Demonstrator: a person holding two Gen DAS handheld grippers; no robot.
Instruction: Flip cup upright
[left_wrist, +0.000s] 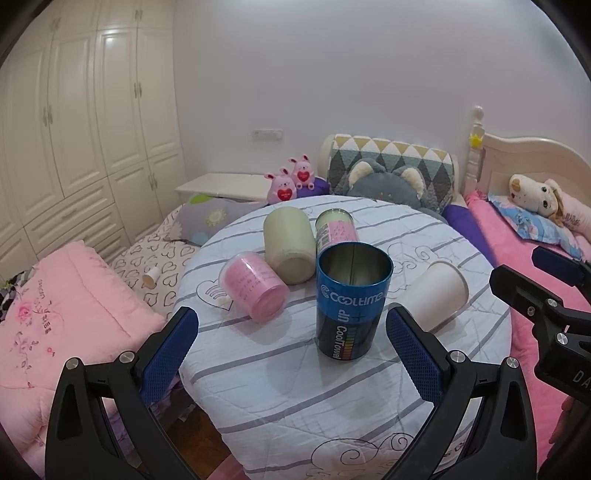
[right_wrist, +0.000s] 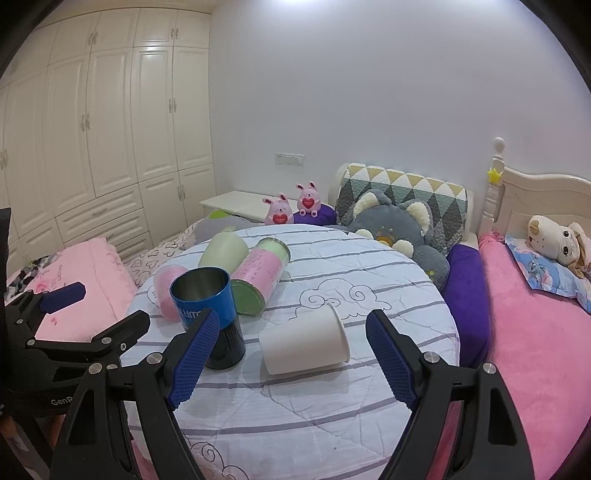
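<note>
- The left gripper (left_wrist: 291, 334) hangs over the near part of a round table (left_wrist: 280, 398) covered in a white, grey-striped cloth, its blue-padded fingers (left_wrist: 168, 356) spread wide with nothing between them.
- A blue tin (left_wrist: 351, 299) stands upright with its open mouth up, just ahead of the right-hand finger.
- A white paper cup (left_wrist: 437, 295) lies on its side to the right of the tin.
- A pink cup (left_wrist: 255, 290), a pale green cup (left_wrist: 290, 243) and a pink-labelled can (left_wrist: 336, 230) lie tipped over behind and left of the tin.
- The right gripper (left_wrist: 535, 280) enters at the right edge.
</note>
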